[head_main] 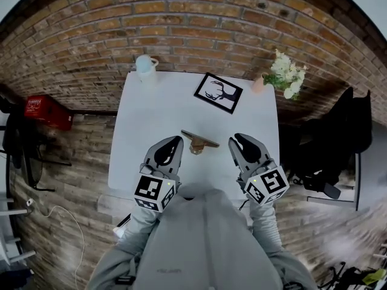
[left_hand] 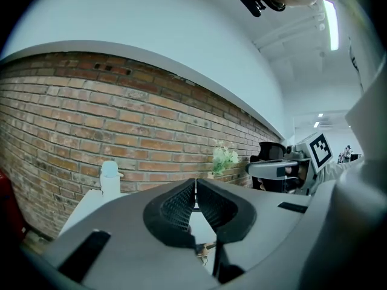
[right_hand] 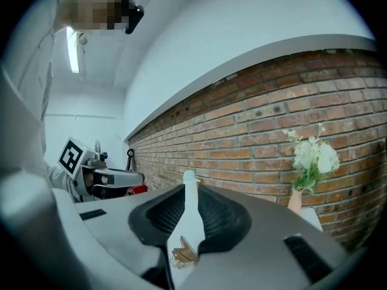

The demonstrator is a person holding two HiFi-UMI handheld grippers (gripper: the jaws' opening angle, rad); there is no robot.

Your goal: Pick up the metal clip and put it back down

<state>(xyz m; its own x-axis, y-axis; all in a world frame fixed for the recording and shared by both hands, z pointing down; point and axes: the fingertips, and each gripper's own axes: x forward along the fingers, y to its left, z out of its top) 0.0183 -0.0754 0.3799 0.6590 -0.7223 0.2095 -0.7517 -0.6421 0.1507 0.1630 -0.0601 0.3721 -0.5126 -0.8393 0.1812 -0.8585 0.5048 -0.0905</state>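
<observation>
The metal clip [head_main: 198,142] lies on the white table [head_main: 151,110], near its front edge and between the two grippers, touching neither; the left gripper [head_main: 175,142] hangs just to its left, the right gripper [head_main: 239,142] just to its right, both pointing away from the person toward the brick wall [head_main: 181,23]; in the left gripper view the jaws meet at their tips with nothing between them; in the right gripper view the jaws stand a narrow way apart, holding nothing, with the table and the clip showing through the gap; at the far edge of the table stand a pale bottle [head_main: 145,66] on the left and a vase of white flowers [head_main: 284,77] on the right; a framed deer picture [head_main: 218,93] lies flat between them, nearer the flowers.
</observation>
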